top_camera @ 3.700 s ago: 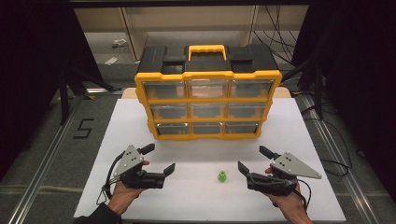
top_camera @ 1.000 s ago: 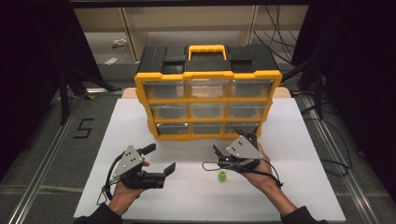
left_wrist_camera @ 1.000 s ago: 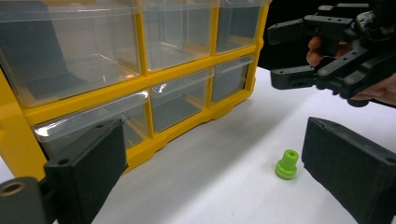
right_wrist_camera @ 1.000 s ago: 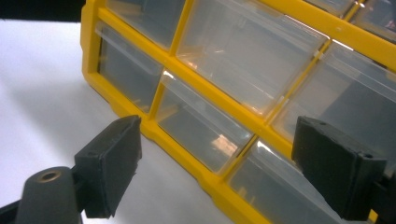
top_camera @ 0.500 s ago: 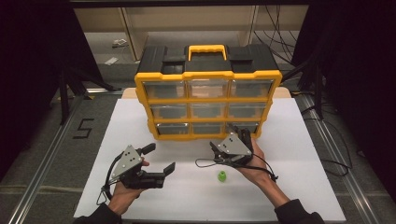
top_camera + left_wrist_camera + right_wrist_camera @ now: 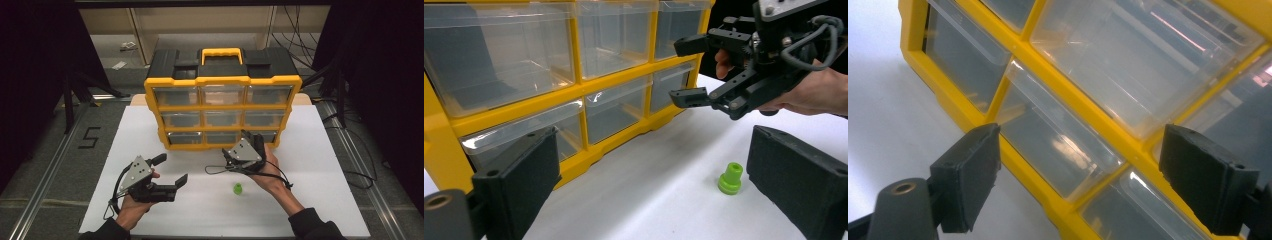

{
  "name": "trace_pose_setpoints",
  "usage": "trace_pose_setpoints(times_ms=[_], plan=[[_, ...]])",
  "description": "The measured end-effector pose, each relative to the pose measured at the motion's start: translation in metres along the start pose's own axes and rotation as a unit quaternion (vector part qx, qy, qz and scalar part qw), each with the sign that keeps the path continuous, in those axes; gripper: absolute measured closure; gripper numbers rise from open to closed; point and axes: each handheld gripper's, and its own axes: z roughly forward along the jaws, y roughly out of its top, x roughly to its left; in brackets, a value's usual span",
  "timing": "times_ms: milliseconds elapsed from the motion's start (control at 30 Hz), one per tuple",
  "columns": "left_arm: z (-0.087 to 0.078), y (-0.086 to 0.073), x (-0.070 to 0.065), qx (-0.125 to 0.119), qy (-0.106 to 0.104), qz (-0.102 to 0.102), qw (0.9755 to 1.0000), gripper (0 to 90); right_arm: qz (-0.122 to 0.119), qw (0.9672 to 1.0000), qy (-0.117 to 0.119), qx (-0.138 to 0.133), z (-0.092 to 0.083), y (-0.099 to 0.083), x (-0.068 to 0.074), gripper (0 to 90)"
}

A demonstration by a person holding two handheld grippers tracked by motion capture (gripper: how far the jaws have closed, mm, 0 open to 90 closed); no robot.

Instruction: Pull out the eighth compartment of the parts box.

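Observation:
A yellow organizer (image 6: 222, 107) with clear drawers stands at the back middle of the white table. A small green plastic piece (image 6: 238, 188) stands upright on the table in front of it. My right gripper (image 6: 254, 140) is open and rolled on its side, its jaws close to the bottom row of drawers. In the right gripper view a clear drawer (image 6: 1063, 145) lies between the open jaws of the right gripper (image 6: 1088, 175), untouched. My left gripper (image 6: 171, 169) rests open at the front left. In the left gripper view the green piece (image 6: 730, 178) sits ahead of the left gripper (image 6: 659, 185), near its right jaw, with the right gripper (image 6: 684, 70) beyond.
The white table top (image 6: 320, 150) has bare room on both sides of the organizer. A black handle-topped lid with a yellow handle (image 6: 221, 54) caps the organizer. Metal rails (image 6: 45, 175) run along the floor, and cables (image 6: 360, 175) lie on the right.
My right gripper has moved from the front right, past the green piece, up to the organizer's bottom row. The left gripper and the green piece have stayed put.

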Motion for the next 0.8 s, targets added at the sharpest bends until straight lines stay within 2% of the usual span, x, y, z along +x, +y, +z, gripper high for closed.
trace_pose_setpoints(times_ms=[100, 200, 333, 367, 667, 733, 800], plan=[[0.0, 0.0, 0.0, 0.0, 0.0, 0.0, 1.0, 6.7, -0.007, 1.0, -0.003, 0.002, 0.004, 0.001, 0.001, 17.8], [0.0, 0.0, 0.0, 0.0, -0.001, 0.0, 1.0, 6.8, -0.025, 0.9996, -0.007, 0.006, 0.01, 0.0, 0.005, 18.1], [0.0, 0.0, 0.0, 0.0, -0.001, 0.001, 1.0, 6.8, -0.029, 0.9995, -0.008, 0.008, 0.014, -0.001, 0.006, 18.6], [0.0, 0.0, 0.0, 0.0, -0.001, 0.0, 1.0, 6.8, -0.038, 0.9991, -0.016, 0.008, 0.017, -0.002, 0.006, 19.6], [0.0, 0.0, 0.0, -0.001, -0.003, 0.0, 1.0, 6.9, -0.062, 0.9974, -0.037, 0.002, 0.025, -0.001, 0.007, 22.9], [0.0, 0.0, 0.0, -0.001, -0.003, 0.0, 1.0, 6.9, -0.08, 0.9958, -0.045, 0.004, 0.03, -0.002, 0.008, 23.7], [0.0, 0.0, 0.0, -0.001, -0.003, -0.001, 1.0, 6.9, -0.083, 0.9955, -0.047, 0.004, 0.03, -0.002, 0.009, 24.4]])
